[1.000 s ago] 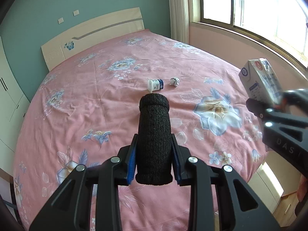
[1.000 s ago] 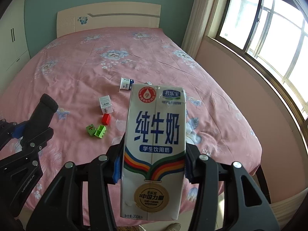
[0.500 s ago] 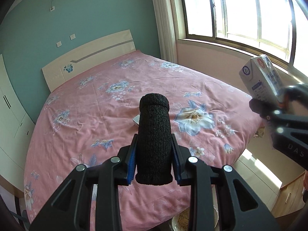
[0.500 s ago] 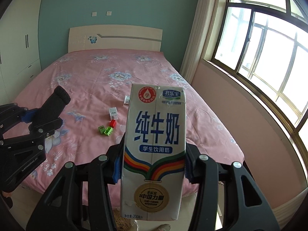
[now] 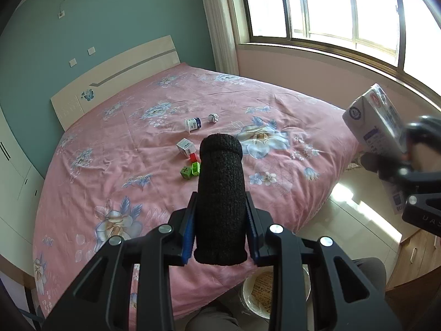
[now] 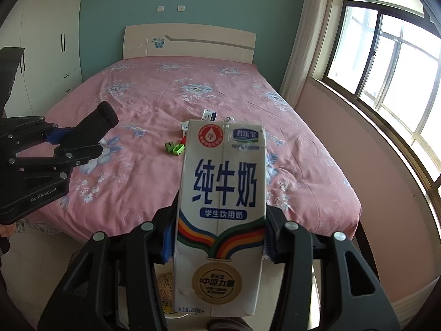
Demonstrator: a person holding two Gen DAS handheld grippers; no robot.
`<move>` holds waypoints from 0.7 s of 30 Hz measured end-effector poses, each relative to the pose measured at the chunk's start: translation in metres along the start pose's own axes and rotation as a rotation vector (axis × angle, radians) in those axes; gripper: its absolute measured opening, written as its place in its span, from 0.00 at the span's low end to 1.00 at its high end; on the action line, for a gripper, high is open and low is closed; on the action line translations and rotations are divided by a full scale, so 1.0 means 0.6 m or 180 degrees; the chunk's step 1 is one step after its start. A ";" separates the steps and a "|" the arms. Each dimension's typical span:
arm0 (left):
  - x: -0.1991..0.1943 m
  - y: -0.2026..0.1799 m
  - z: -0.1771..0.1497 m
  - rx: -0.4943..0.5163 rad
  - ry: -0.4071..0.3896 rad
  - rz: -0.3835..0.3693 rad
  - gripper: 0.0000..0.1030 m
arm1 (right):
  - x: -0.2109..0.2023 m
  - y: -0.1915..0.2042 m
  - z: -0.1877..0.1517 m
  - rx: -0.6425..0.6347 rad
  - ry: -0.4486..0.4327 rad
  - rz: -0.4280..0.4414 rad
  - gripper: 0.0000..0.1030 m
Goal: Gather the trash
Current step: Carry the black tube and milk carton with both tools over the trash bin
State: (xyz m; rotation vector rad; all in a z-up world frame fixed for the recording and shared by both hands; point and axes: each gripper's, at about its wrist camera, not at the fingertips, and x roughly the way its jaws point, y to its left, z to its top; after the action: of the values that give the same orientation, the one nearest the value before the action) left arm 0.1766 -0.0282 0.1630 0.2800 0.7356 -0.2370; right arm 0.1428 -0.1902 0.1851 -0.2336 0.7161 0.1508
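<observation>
Hovering beyond the bed's foot edge (image 6: pixel 193 229), left fingers (image 5: pixel 190 229) pinch a black roll (image 5: pixel 220 201), right fingers (image 6: pixel 271 237) a milk carton (image 6: pixel 220 207).

milk carton (image 6: pixel 220 215): "纯牛奶"; left hand-held gripper (image 6: pixel 82 140): "genrobot.ai"

White milk carton (image 6: pixel 220 215) upright, clamped; black foam roll (image 5: pixel 220 201) likewise; crumpled paper (image 5: pixel 213 117), possibly foil, on bed.

The left tool (image 5: pixel 220 231) has its fingers clamped on a black knit roll (image 5: pixel 220 198). The right tool (image 6: pixel 219 237) has its fingers pressed against both sides of an upright milk carton (image 6: pixel 222 215).
</observation>
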 end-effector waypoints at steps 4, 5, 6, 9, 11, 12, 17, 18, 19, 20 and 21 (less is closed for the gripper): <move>0.023 -0.026 -0.046 0.0092 0.0136 -0.0054 0.33 | 0.011 0.011 -0.052 -0.0022 0.0098 0.0109 0.48; 0.030 -0.031 -0.057 0.0100 0.0175 -0.0077 0.33 | 0.015 0.014 -0.062 -0.0029 0.0130 0.0134 0.49; 0.037 -0.037 -0.068 0.0114 0.0213 -0.0101 0.33 | 0.022 0.017 -0.074 -0.0029 0.0163 0.0159 0.49; 0.059 -0.055 -0.100 0.0141 0.0339 -0.0185 0.33 | 0.038 0.025 -0.106 -0.0044 0.0260 0.0202 0.49; 0.074 -0.064 -0.124 0.0155 0.0427 -0.0246 0.33 | 0.050 0.029 -0.133 -0.0036 0.0338 0.0242 0.48; 0.082 -0.068 -0.135 0.0162 0.0474 -0.0269 0.33 | 0.057 0.031 -0.145 -0.0035 0.0381 0.0262 0.49; 0.129 -0.086 -0.186 0.0174 0.0719 -0.0359 0.33 | 0.095 0.041 -0.205 -0.0004 0.0604 0.0377 0.49; 0.140 -0.090 -0.195 0.0189 0.0770 -0.0369 0.33 | 0.103 0.043 -0.214 0.0011 0.0643 0.0395 0.49; 0.150 -0.094 -0.205 0.0199 0.0825 -0.0386 0.33 | 0.112 0.045 -0.224 0.0024 0.0683 0.0411 0.49; 0.159 -0.098 -0.214 0.0202 0.0881 -0.0397 0.33 | 0.121 0.046 -0.234 0.0035 0.0722 0.0424 0.49; 0.169 -0.101 -0.221 0.0211 0.0924 -0.0399 0.33 | 0.130 0.048 -0.241 0.0043 0.0760 0.0429 0.49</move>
State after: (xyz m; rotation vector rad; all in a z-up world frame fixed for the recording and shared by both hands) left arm 0.1477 -0.0525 -0.0106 0.3357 1.0355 -0.3443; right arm 0.1033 -0.1962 0.0231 -0.1920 0.9707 0.2492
